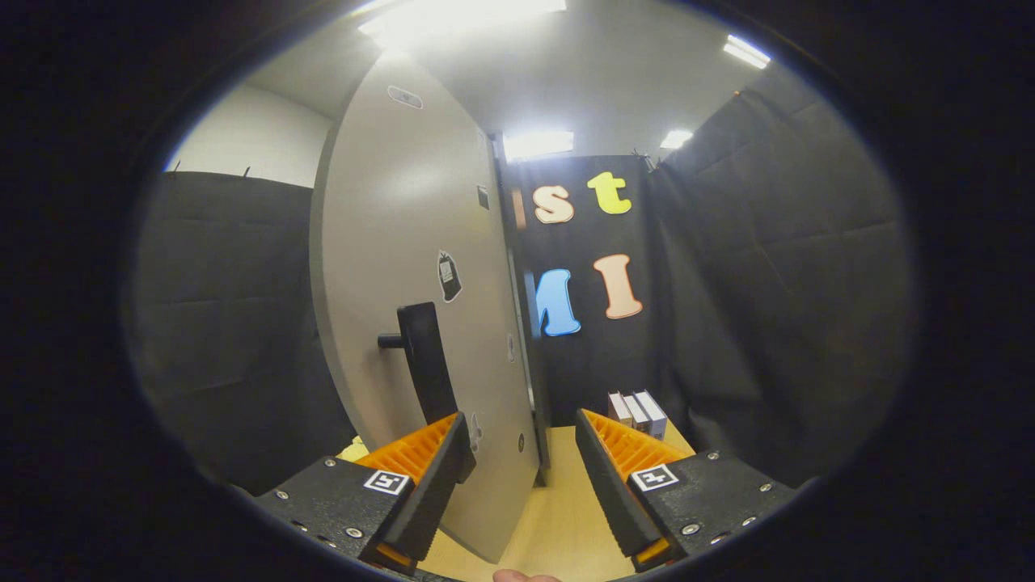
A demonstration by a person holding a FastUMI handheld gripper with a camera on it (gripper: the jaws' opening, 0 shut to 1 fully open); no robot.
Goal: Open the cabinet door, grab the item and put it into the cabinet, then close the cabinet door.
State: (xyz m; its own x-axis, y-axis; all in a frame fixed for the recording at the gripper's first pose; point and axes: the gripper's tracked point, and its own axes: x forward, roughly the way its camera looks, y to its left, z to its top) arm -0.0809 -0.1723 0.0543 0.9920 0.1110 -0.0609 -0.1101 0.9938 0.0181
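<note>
The gripper (517,440) is held level and low over the counter (558,517), pointing forward into the booth, with its fingers (420,465) spread wide apart and nothing between them. The left finger's tip sits close against the face of the cabinet door (404,267), right at the lower end of the door's dark handle (424,360); whether it touches the handle cannot be told. The handle is an upright bar standing off the door on a short stub that juts to the left. The door itself is a tall, pale grey panel that rises well above the fingers and leans across the view just ahead of the left finger, its far edge running down between the two fingers to meet the counter. A small dark sticker (449,276) is on the door above the handle, and another small mark sits near the door's top. The right finger is clear of the door, over bare light-wood counter. Just beyond the right finger's tip, near the back wall, stand a few small boxes (639,412) side by side, upright and touching each other, well apart from the door. A bit of something yellow (353,449) shows on the counter just left of the left finger, partly hidden by it. At the very bottom, between the finger bases, a fingertip (517,575) of the person holding the gripper peeks in. Black cloth walls close the booth on both sides, with ceiling lights above.
</note>
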